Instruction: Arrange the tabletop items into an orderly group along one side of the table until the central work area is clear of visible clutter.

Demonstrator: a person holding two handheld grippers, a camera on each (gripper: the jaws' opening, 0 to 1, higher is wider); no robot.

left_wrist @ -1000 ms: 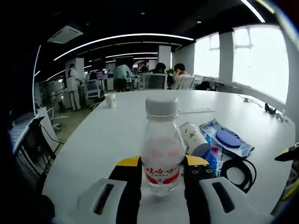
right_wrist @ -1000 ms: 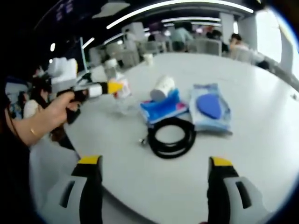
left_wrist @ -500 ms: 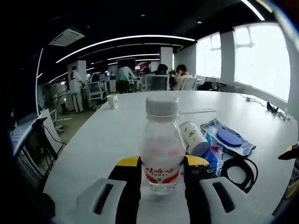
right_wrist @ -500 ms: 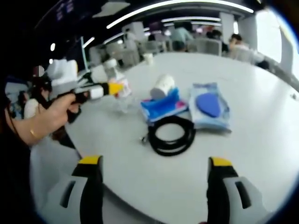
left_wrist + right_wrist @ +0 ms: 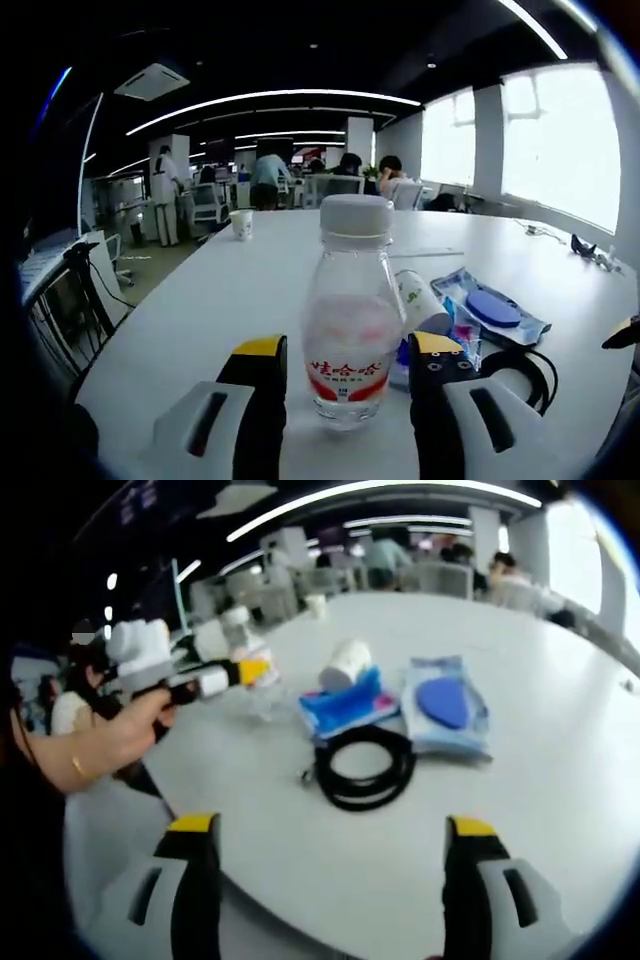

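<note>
A clear water bottle [image 5: 350,320] with a white cap and red label stands upright on the white table [image 5: 200,310]. My left gripper [image 5: 348,362] is open, one jaw on each side of the bottle with a thin gap on the left. Just behind the bottle lie a white cup on its side [image 5: 420,298], a blue packet [image 5: 462,335], a wipes pack [image 5: 492,310] and a black cable coil [image 5: 525,372]. In the right gripper view, my right gripper [image 5: 330,825] is open and empty above the table's near edge, short of the cable coil [image 5: 365,770].
A paper cup [image 5: 241,224] stands far back on the table. A person's hand [image 5: 120,730] holds the left gripper [image 5: 215,675] by the bottle [image 5: 245,655]. Bare table [image 5: 560,780] stretches to the right. Office chairs, desks and people lie beyond.
My left gripper's jaws have spread apart from the bottle, which they were pressing half a second ago. The left view has shifted slightly. The right gripper has stayed put.
</note>
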